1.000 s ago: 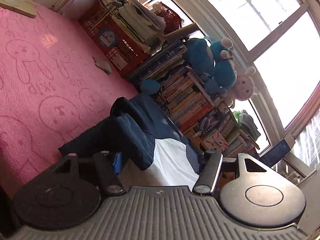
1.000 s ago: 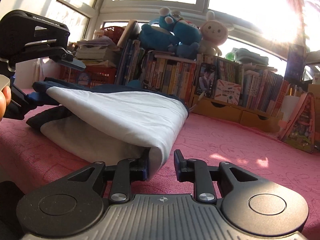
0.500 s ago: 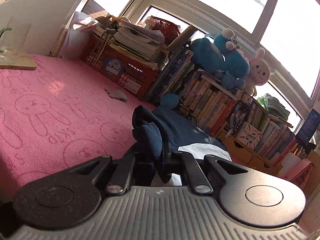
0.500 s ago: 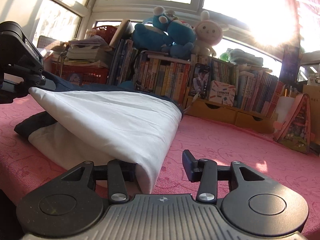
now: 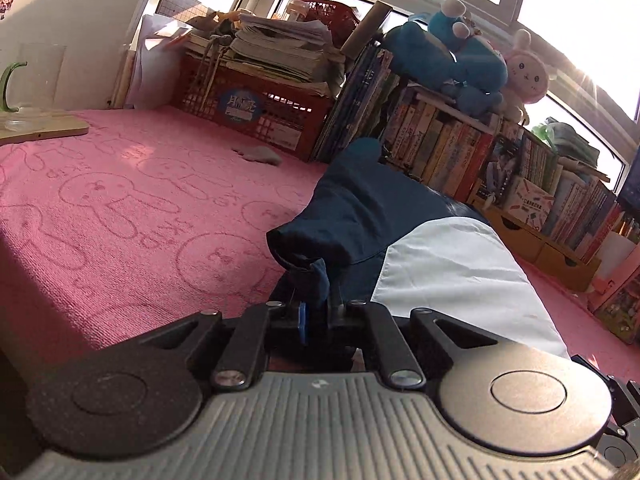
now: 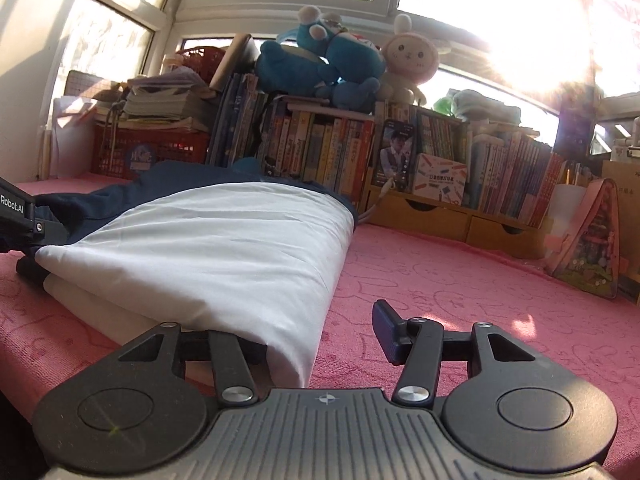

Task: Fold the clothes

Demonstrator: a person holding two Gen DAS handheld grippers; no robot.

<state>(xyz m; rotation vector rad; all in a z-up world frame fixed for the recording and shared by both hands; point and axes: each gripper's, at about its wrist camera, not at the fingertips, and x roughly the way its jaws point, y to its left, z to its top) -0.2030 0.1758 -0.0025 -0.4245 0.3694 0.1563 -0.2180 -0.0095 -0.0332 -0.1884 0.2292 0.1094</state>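
Note:
A navy and white garment [image 6: 224, 240] lies folded on the pink rabbit-pattern cover [image 5: 120, 216]. In the left wrist view its navy sleeve end [image 5: 320, 240] is bunched up, and my left gripper [image 5: 316, 312] is shut on that navy cloth. The left gripper's black body [image 6: 16, 216] shows at the left edge of the right wrist view. My right gripper [image 6: 320, 336] is at the white folded edge with its jaws opening. The fold rests over the left finger, and the right finger [image 6: 386, 326] stands apart from the cloth.
A red crate [image 5: 256, 108] stacked with papers, rows of books [image 6: 320, 148] with plush toys [image 6: 328, 68] on top, and wooden drawers [image 6: 440, 216] line the far side. A glass mug [image 5: 36, 80] stands at the left. A pink house-shaped bag [image 6: 588, 240] leans at the right.
The left gripper rolled level and closed on the navy sleeve end. The right gripper's jaws spread apart and let go of the white fold.

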